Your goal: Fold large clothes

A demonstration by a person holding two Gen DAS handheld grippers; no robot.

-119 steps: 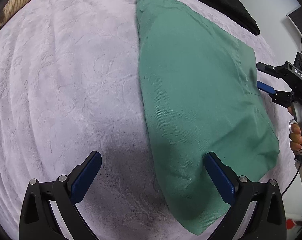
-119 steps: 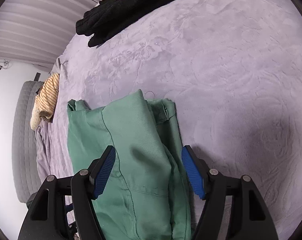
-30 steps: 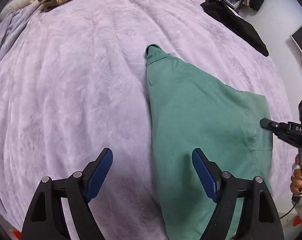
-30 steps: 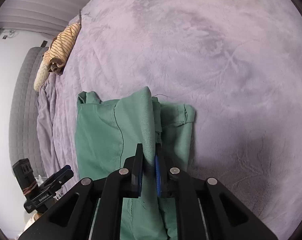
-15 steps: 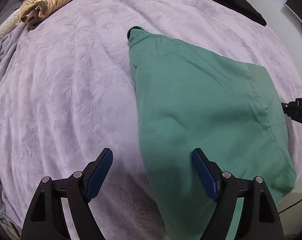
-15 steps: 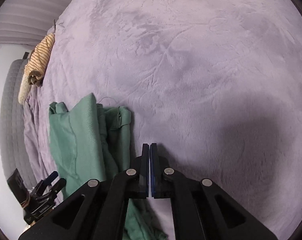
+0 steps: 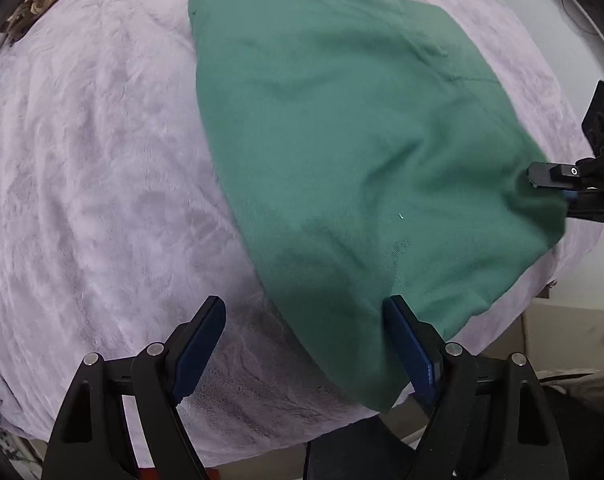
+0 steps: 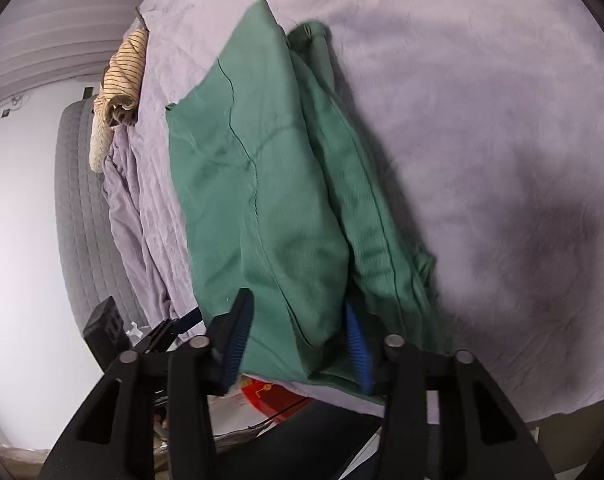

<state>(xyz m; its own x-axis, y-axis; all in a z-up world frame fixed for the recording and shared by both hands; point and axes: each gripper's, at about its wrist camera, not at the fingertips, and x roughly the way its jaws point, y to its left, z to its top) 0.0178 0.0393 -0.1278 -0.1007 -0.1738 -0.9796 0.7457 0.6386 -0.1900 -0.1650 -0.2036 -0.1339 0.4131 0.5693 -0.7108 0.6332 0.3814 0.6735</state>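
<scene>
The left tongs stand wide apart over the near edge of the green garment; the right tongs are opening around its thick corner fold. Soft, light and limp on the bed, it would likely sag, so doubled hems look the surest holds.

One folded green garment lies on one lilac bed, spreading ahead of the fingers of two grippers, left gripper and right gripper. One striped tan cloth is bundled far beyond them.
</scene>
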